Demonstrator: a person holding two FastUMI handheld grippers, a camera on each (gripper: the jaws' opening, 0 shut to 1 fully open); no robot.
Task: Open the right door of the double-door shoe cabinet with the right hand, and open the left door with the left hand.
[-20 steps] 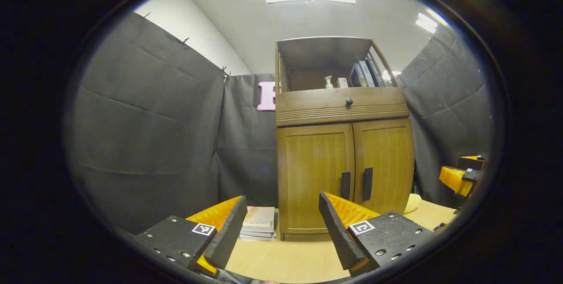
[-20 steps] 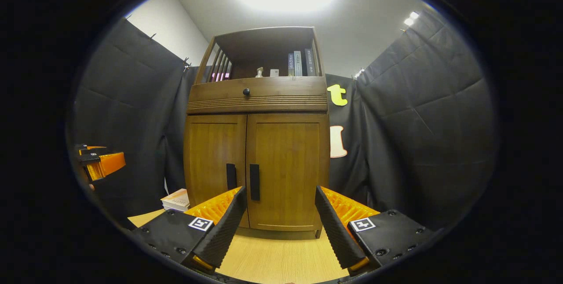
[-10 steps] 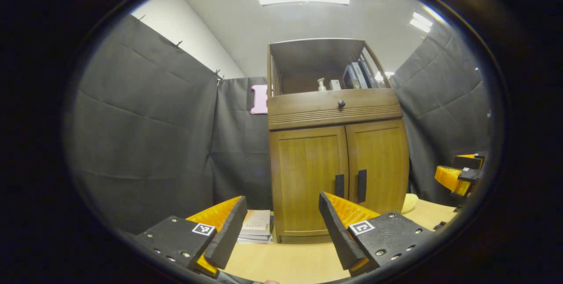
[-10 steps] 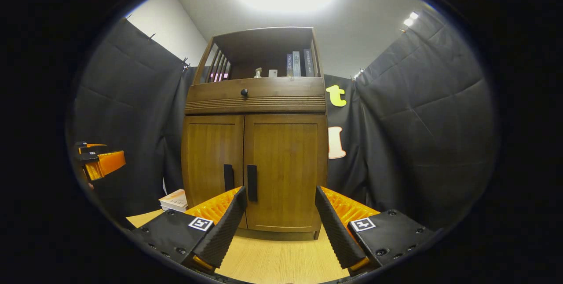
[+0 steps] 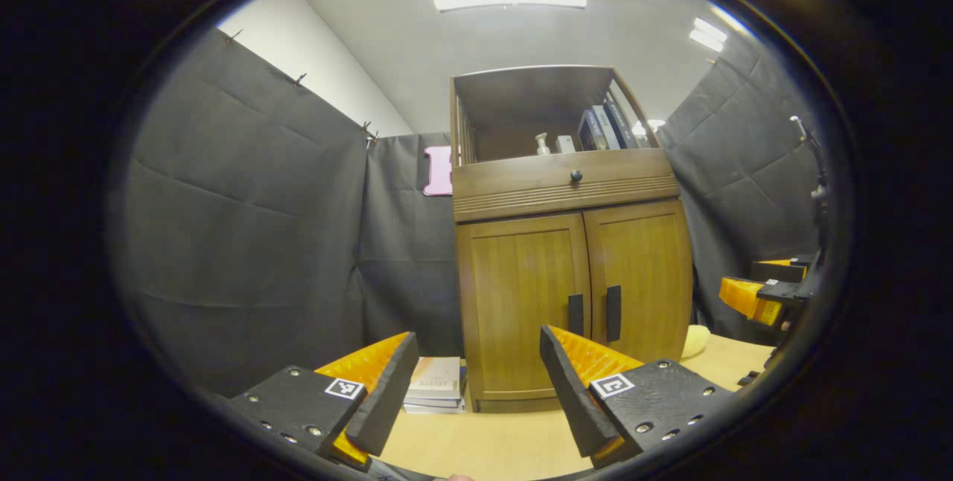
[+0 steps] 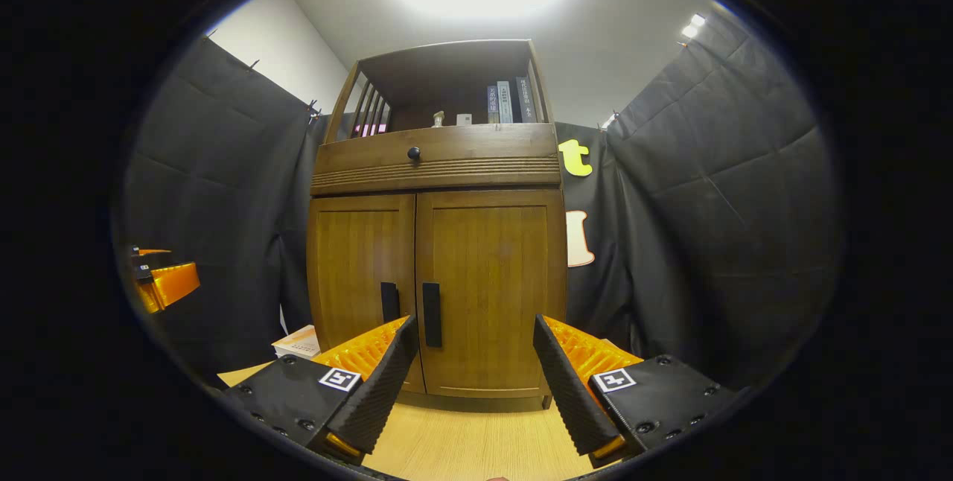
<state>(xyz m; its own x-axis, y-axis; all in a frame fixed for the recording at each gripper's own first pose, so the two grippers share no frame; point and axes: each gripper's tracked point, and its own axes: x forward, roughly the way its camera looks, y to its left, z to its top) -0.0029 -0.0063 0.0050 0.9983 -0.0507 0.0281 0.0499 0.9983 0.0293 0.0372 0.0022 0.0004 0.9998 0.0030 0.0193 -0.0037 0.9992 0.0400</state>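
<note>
Since a second ago the shoe cabinet (image 6: 435, 257) has grown in the right gripper view — I'm closing in with my right gripper (image 6: 470, 373), fingers spread wide and holding nothing. The right door (image 6: 488, 291) is shut, and its handle (image 6: 432, 315) sits just above my left finger, so the approach is lined up but contact isn't made yet.

In the left gripper view the cabinet has drifted a little leftward in frame; my left gripper (image 5: 476, 384) hangs back, jaws open and empty. The left door (image 5: 521, 306) is shut too, its handle (image 5: 575, 315) untouched. Judgement: task not started on either door — right door goes first.

Cabinet stands at the far edge of the worktop (image 6: 469, 447), against the booth wall.

View differences: the left gripper view shows the stack of books (image 5: 435, 384) at the cabinet's left foot in full, plus a pale yellow thing (image 5: 694, 343) at its right foot. In the right gripper view, the books are just a corner.
</note>
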